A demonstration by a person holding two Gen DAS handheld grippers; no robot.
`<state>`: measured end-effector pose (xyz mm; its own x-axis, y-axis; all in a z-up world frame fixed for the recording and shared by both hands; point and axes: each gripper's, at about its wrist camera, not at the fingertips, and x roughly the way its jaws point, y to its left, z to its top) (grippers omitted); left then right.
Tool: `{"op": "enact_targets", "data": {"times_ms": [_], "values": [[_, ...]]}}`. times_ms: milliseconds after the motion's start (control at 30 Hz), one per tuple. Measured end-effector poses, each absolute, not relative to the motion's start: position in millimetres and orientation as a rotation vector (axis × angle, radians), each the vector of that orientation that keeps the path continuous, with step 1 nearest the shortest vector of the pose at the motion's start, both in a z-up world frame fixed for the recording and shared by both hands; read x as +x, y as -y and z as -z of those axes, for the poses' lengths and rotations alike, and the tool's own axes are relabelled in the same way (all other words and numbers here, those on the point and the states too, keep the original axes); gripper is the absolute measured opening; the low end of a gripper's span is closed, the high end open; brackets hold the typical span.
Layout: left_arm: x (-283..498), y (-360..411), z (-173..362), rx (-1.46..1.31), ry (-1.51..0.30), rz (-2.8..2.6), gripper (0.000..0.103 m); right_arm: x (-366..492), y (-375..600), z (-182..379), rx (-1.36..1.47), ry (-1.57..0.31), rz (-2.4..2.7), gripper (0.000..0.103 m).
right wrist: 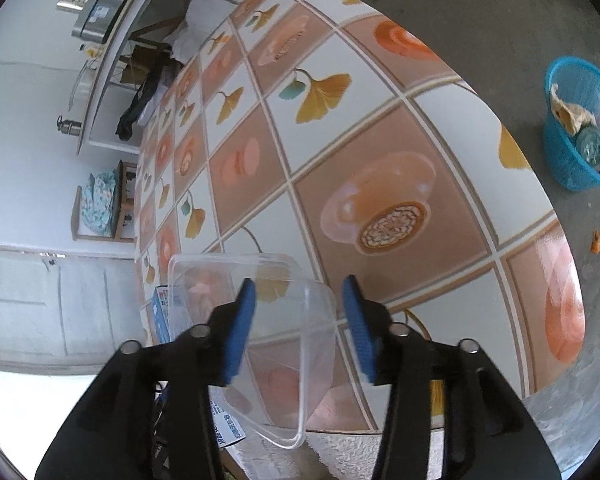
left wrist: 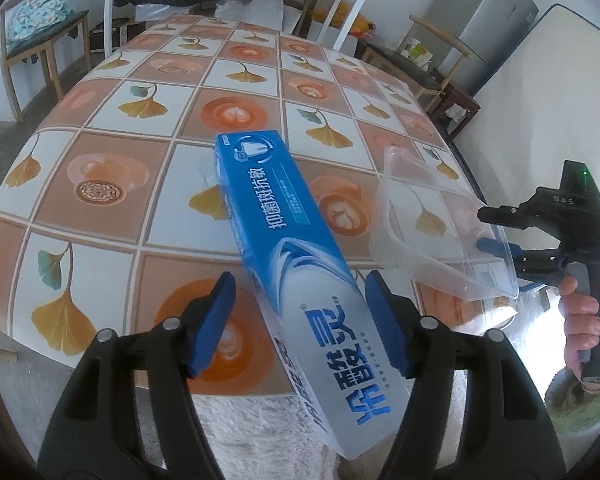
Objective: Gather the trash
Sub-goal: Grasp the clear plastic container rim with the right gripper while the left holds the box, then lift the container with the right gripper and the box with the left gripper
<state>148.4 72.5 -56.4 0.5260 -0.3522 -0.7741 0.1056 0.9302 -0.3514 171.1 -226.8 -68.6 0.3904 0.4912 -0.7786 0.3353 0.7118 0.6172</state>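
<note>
**Left gripper.** The left gripper (left wrist: 300, 278) pointed down towards the near edge of the table (left wrist: 112, 216), which was covered with an oilcloth printed with ginkgo leaves and coffee cups. Its tongs were spread. A blue-and-white toothpaste box (left wrist: 296, 248) lay lengthwise between the blue pads (left wrist: 216, 320). The left pad stood clear of the box with a visible gap. The right pad sat right against the box's edge, and we could not tell whether it touched. The far end of the box reached over the tabletop. The near end hung past the table edge, over a white fleecy cloth (left wrist: 252, 432).

**Right gripper.** The right gripper (right wrist: 300, 284) also pointed down at the near table edge. Its tongs were spread. A clear plastic container (right wrist: 284, 344) sat tilted between them. In the right wrist view the left pad overlapped the container, and the right pad stood apart from its rim. In the left wrist view we saw the container just to the right of the toothpaste box, with a hand (left wrist: 580, 320) around the right gripper's handle.

**Collection point.** A blue mesh wastebasket (right wrist: 568, 160) stood on the floor beyond the table's far right corner, well apart from both grippers. It already held crumpled paper and other refuse.
</note>
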Motion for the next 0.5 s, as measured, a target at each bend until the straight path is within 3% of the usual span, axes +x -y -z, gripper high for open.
{"op": "enact_targets", "data": {"times_ms": [167, 500], "values": [[148.0, -75.9, 54.0, -0.283, -0.973, 0.266, 0.07, 173.4, 220.3, 57.5, 0.776, -1.188, -0.135, 0.057], [147.7, -78.4, 51.2, -0.287, -0.965, 0.258, 0.073, 172.2, 214.0, 42.5, 0.727, -1.152, -0.152, 0.061]]}}
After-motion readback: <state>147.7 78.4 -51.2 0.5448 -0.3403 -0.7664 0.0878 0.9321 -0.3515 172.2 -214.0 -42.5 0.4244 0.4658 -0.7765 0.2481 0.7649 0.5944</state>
